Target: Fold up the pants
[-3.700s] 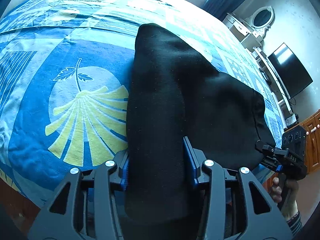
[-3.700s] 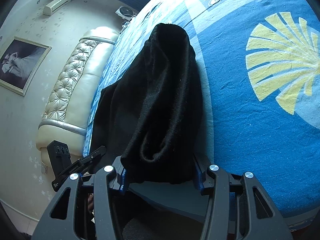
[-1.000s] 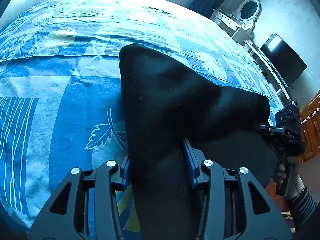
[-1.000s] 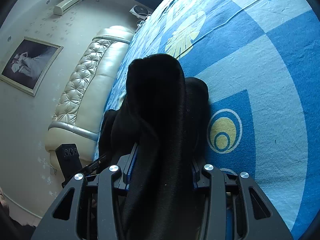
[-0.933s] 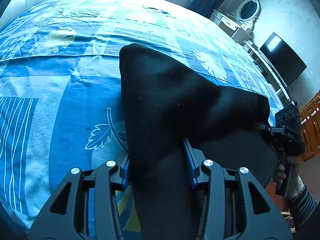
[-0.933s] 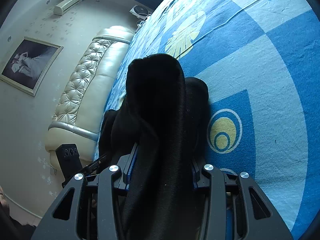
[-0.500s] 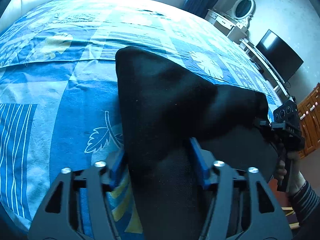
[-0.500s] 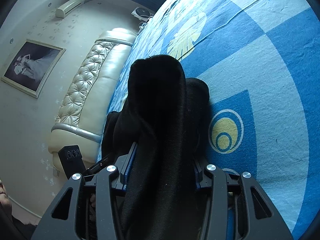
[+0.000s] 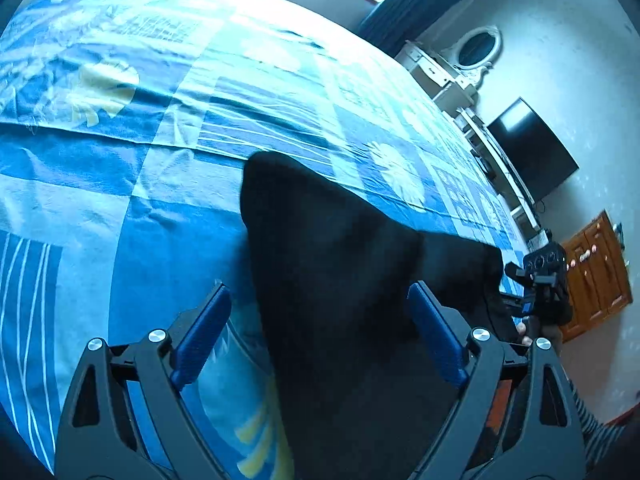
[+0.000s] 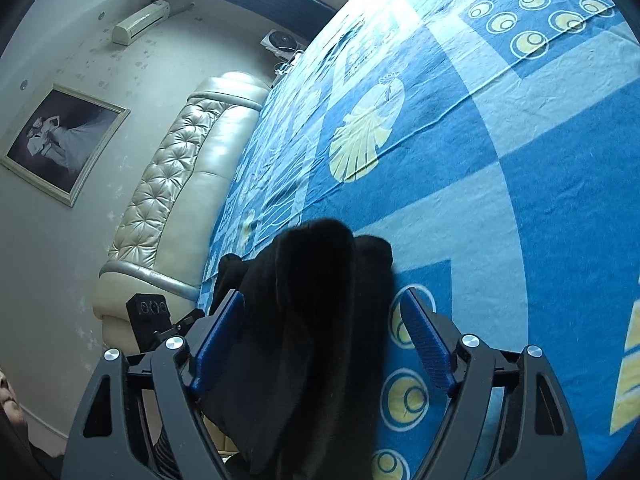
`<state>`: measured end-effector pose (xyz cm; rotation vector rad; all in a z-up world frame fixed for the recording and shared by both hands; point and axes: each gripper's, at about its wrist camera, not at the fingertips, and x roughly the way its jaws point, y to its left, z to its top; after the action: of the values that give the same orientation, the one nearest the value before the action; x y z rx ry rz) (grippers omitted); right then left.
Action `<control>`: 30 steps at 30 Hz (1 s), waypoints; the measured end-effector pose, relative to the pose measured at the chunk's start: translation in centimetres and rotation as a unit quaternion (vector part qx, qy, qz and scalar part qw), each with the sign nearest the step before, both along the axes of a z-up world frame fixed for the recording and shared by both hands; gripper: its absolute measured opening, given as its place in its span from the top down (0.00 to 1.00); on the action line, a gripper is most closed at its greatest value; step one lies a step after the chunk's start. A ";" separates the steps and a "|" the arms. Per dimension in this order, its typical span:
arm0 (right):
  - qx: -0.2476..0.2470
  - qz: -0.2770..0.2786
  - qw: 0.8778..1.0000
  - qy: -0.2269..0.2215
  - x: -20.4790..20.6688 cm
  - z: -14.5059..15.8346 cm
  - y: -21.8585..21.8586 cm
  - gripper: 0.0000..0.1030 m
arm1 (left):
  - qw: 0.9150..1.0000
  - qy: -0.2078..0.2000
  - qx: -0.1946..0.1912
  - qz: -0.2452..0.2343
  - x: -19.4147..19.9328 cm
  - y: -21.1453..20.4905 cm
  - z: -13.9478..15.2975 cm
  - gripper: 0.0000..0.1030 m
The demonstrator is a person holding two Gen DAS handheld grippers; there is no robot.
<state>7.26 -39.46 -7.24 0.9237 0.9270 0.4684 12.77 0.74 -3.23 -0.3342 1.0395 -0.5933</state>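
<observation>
Pants (image 9: 344, 280), black and doubled over, are lying on the bedspread (image 9: 120, 168) stretching toward twelve o'clock, while left gripper (image 9: 320, 320) and right gripper (image 10: 320, 332) are both standing spread apart around the cloth, presumably letting the fold settle.

You are looking across a blue patterned bedspread (image 9: 168, 216) with yellow shell prints. A tufted cream headboard (image 10: 180, 184) is running along the wall, with a framed black-and-white photograph (image 10: 60, 144) and an air conditioner (image 10: 140, 22) hanging above. Opposite, a flat television (image 9: 532, 148), an oval mirror (image 9: 478, 46) and a wooden cabinet (image 9: 600, 276) are standing.
</observation>
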 end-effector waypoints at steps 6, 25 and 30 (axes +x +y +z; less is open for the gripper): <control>0.014 0.034 0.999 0.015 3.1 -1.4 0.9 0.22 | 0.998 0.058 -0.035 -0.001 3.6 -0.5 -2.2 0.13; -0.043 0.037 0.998 -0.034 3.8 1.3 2.7 0.66 | 0.992 -0.030 0.123 -0.018 4.2 -4.8 0.1 0.67; -0.040 0.028 0.998 -0.050 5.7 2.1 2.3 0.66 | 0.990 -0.048 0.129 -0.007 6.2 -5.1 1.4 0.68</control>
<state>12.94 -37.17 -5.19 0.7960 0.8753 0.5167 19.01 -4.33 -1.85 -0.0702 1.0127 -0.4747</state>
